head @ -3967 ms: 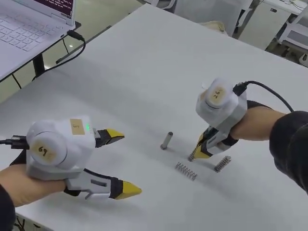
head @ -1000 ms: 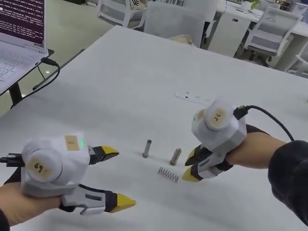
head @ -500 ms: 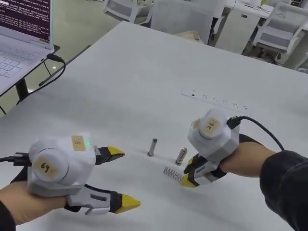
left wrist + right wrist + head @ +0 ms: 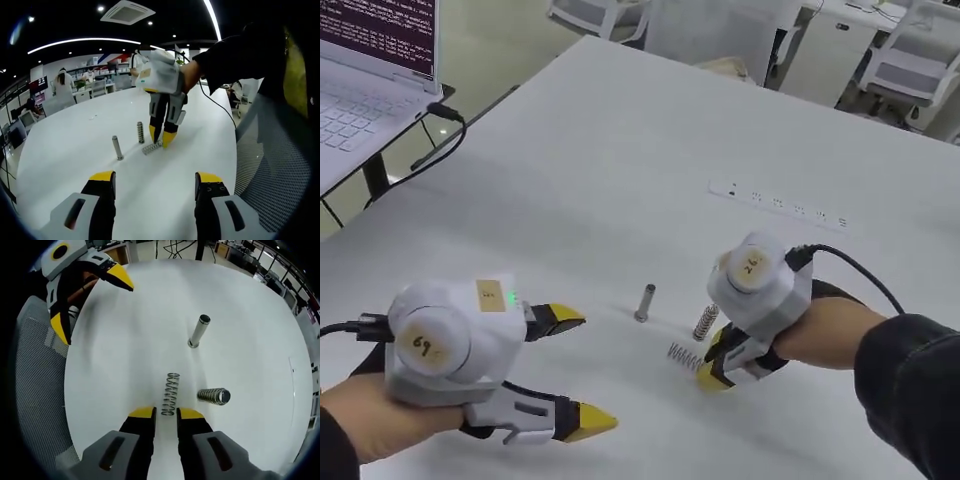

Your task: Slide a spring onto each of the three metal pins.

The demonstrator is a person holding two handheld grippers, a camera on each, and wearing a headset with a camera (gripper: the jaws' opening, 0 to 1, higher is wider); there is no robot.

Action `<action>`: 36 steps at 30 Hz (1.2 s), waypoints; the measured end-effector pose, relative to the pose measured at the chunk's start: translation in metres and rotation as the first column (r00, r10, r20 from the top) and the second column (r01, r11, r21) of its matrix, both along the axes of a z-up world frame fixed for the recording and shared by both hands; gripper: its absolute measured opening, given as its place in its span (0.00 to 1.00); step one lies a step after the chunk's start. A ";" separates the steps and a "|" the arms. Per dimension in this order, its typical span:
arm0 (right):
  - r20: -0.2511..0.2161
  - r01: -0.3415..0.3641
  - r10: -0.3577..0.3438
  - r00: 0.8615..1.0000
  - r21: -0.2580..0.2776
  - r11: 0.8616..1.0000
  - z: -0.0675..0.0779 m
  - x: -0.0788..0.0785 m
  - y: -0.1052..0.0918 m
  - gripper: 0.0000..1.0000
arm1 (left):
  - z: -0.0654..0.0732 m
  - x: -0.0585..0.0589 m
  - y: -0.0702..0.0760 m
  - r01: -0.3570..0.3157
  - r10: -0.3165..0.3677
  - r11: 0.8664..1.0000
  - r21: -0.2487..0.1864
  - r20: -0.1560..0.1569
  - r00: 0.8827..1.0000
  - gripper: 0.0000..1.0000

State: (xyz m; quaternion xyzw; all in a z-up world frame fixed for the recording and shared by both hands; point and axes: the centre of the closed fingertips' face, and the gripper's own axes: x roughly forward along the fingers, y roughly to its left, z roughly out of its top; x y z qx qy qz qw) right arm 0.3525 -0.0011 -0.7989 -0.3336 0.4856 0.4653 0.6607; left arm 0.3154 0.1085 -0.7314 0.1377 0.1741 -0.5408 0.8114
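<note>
Right gripper view: the near end of the loose spring [image 4: 171,394] lies in the slim gap between the tips of the right tool [image 4: 166,413], whose jaws are drawn narrow but not closed. Whether either tip presses the coil cannot be made out. The spring lies flat on the white desk [image 4: 125,355], pointing away from the tool. Beyond it stands a bare pin [image 4: 198,331]. To the right is a sprung pin [image 4: 213,395], seen nearly end-on, its coils bunched and hard to count. The left tool [image 4: 90,302] enters at upper left, its body cut off by the edge.

In the head view the right tool [image 4: 712,372] points down at the desk [image 4: 620,150]. Its housing hides most of both jaws and the spot where they meet the loose spring [image 4: 682,355]. The sprung pin [image 4: 706,322] stands just beside the housing, the bare pin [image 4: 645,302] a little further left. The left tool [image 4: 578,370] hovers well apart at lower left, jaws spread wide, gripping nothing. A laptop [image 4: 370,60] is cropped at upper left, and a power strip [image 4: 775,205] lies beyond.

In the left gripper view the left tool [image 4: 156,177], wide open, faces the right tool [image 4: 162,136], the loose spring [image 4: 151,147], the bare pin [image 4: 117,148] and the sprung pin [image 4: 140,132].
</note>
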 end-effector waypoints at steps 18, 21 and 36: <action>0.029 -0.049 0.050 0.998 -0.029 0.998 0.001 -0.001 -0.001 0.08 | -0.002 -0.001 -0.001 -0.002 0.002 1.000 0.002 0.000 1.000 0.60; 0.021 -0.067 0.068 0.997 -0.031 0.997 0.005 -0.005 0.002 0.08 | -0.002 0.000 -0.001 0.000 0.000 1.000 0.003 0.002 1.000 0.59; 0.000 -0.136 0.136 0.991 -0.001 0.991 0.033 -0.033 0.027 0.08 | -0.003 -0.006 -0.014 0.050 -0.050 0.999 0.021 0.016 0.999 0.52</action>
